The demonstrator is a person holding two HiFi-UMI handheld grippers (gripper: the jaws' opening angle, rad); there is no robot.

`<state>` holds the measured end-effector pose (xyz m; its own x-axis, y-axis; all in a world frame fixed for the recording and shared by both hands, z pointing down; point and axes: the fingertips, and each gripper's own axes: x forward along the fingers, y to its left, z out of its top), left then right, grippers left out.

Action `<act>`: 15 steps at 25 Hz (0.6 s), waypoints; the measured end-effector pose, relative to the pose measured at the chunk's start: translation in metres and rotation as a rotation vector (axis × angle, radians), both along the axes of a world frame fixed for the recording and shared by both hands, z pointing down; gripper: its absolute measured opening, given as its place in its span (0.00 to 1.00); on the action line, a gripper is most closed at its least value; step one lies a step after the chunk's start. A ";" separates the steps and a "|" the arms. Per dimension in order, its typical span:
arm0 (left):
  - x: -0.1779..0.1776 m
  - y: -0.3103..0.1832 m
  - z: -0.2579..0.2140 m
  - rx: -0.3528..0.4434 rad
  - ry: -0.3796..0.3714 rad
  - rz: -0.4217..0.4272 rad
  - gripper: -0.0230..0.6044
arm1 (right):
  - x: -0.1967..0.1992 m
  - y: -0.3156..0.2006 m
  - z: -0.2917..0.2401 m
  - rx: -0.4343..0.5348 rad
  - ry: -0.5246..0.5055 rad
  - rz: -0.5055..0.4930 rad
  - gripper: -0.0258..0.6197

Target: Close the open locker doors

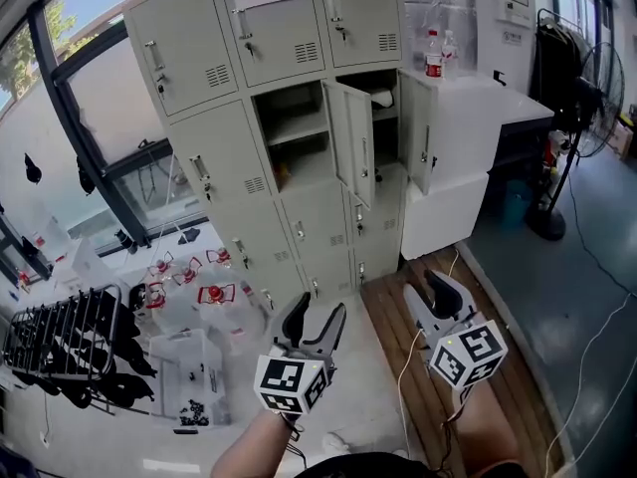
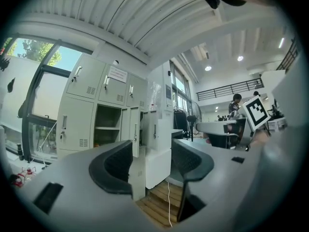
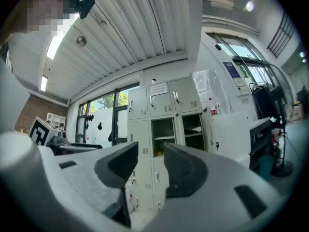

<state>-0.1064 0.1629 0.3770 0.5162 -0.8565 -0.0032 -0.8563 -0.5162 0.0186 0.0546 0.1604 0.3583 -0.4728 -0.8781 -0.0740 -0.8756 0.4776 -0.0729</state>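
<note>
Before the open locker doors (image 1: 350,142), left gripper (image 1: 318,315) and right gripper (image 1: 430,293) gape empty; only the left gripper view catches a person (image 2: 235,103) far off.

Two open locker doors (image 1: 354,145) straight ahead of both pairs of jaws; three closed doors (image 1: 271,23) in the row above them; two bottles (image 1: 434,58) ahead and right of the jaws; one standing fan (image 1: 600,98) farther right; one black wire rack (image 1: 60,342) left of the left jaws
</note>
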 end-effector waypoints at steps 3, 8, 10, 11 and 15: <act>-0.017 -0.016 0.001 -0.001 -0.003 0.017 0.46 | -0.016 -0.015 -0.002 0.006 -0.003 0.022 0.30; -0.042 -0.035 0.005 -0.006 -0.013 0.050 0.48 | -0.036 -0.033 -0.001 0.004 -0.029 0.064 0.32; -0.050 -0.040 0.006 -0.009 -0.017 0.065 0.48 | -0.041 -0.038 -0.001 0.004 -0.043 0.082 0.32; -0.055 -0.042 0.006 -0.008 -0.020 0.071 0.48 | -0.044 -0.039 -0.002 0.005 -0.048 0.092 0.32; -0.074 -0.049 0.005 -0.001 -0.013 0.079 0.48 | -0.054 -0.043 -0.004 0.015 -0.050 0.125 0.32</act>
<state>-0.1804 0.1140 0.3815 0.5819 -0.8132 0.0049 -0.8132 -0.5819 0.0084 0.0010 0.1172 0.3538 -0.3549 -0.9286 -0.1086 -0.9238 0.3661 -0.1119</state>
